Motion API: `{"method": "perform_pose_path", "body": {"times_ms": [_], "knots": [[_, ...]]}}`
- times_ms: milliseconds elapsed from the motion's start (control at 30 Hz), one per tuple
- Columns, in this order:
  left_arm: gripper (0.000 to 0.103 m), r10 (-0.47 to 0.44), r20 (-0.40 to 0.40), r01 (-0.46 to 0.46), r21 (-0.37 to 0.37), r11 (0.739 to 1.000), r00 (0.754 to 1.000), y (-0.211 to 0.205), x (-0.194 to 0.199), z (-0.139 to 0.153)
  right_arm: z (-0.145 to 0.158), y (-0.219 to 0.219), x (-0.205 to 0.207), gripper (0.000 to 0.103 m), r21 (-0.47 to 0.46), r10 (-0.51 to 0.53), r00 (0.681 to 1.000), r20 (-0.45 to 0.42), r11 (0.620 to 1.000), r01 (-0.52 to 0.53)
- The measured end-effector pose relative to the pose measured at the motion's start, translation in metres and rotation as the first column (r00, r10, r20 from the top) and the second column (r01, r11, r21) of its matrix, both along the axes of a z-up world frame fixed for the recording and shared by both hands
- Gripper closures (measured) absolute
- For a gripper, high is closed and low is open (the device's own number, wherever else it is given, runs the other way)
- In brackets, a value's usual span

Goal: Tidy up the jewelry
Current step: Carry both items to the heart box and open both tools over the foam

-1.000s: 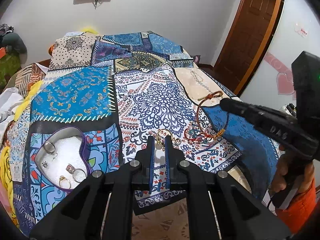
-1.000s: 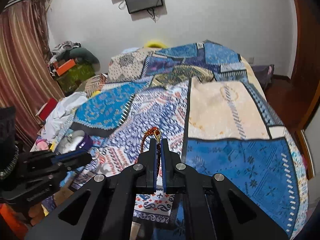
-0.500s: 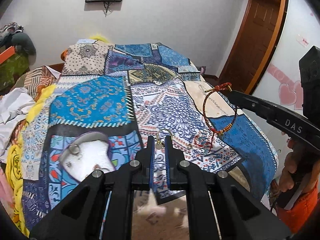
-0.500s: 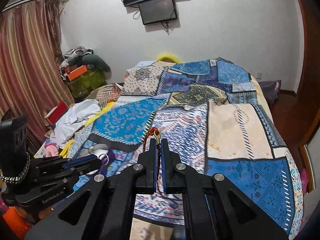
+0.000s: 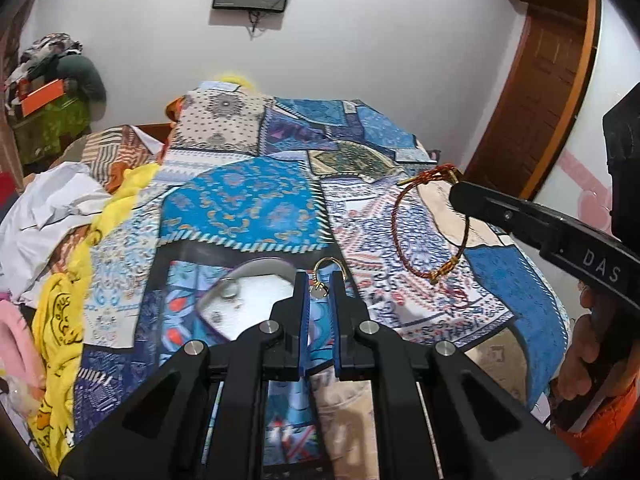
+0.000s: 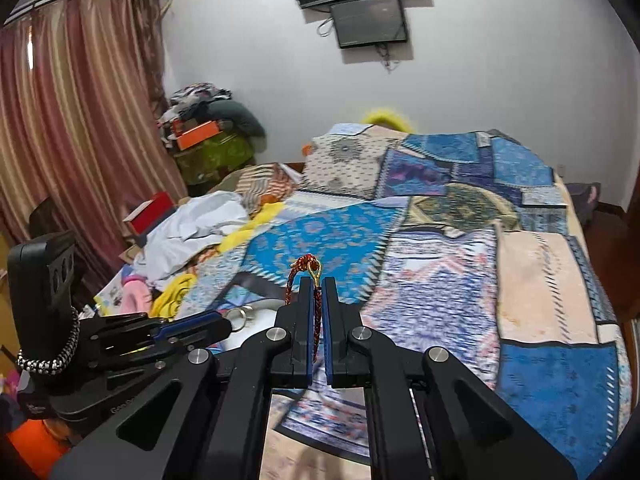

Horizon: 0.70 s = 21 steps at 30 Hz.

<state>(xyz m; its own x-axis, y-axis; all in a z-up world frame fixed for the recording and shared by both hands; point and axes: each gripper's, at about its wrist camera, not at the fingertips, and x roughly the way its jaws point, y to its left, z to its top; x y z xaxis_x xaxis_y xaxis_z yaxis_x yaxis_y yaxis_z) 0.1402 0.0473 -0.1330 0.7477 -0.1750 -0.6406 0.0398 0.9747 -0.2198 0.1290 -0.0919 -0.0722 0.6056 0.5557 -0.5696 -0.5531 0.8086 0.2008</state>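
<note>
My left gripper (image 5: pixel 320 280) has its fingers (image 5: pixel 301 292) drawn close on a small gold ring (image 5: pixel 325 266) with a dangling charm; the ring's arc rises just above the tips, held over the bed. Just beyond and to the left of those tips, a white jewelry tray (image 5: pixel 256 292) with a purple rim lies on the patchwork bedspread (image 5: pixel 240 208), and a silver ring (image 5: pixel 230 290) and other small pieces sit in it, blurred.

My right gripper (image 6: pixel 317 286) is clamped on a red braided bracelet (image 6: pixel 306 272): the cord runs down between the blue pads (image 6: pixel 326 320), and its gold clasp pokes up over the tips. From the left wrist view the bracelet (image 5: pixel 434 226) hangs as an open loop below the right tips, clear of the bedspread.

Farther back, crumpled white and yellow cloth (image 5: pixel 60 216) is heaped at the bed's left edge. A dark screen (image 6: pixel 370 20) is mounted on the far wall.
</note>
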Motion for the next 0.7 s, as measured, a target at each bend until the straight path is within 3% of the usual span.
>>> {"method": "perform_pose_path", "body": {"times_ms": [367,700], "knots": [[0.095,0.076,-0.028,-0.076,0.011,0.997,0.997,0.040,-0.005,-0.014,-0.019,0.055,0.011,0.100,0.002,0.097,0.994,-0.050,0.995,-0.097],[0.095,0.080,-0.064,-0.080,0.000,0.997,0.995,0.046,0.007,-0.033,-0.060,0.081,0.026,0.100,-0.023,0.144,0.970,-0.196,0.988,-0.151]]}}
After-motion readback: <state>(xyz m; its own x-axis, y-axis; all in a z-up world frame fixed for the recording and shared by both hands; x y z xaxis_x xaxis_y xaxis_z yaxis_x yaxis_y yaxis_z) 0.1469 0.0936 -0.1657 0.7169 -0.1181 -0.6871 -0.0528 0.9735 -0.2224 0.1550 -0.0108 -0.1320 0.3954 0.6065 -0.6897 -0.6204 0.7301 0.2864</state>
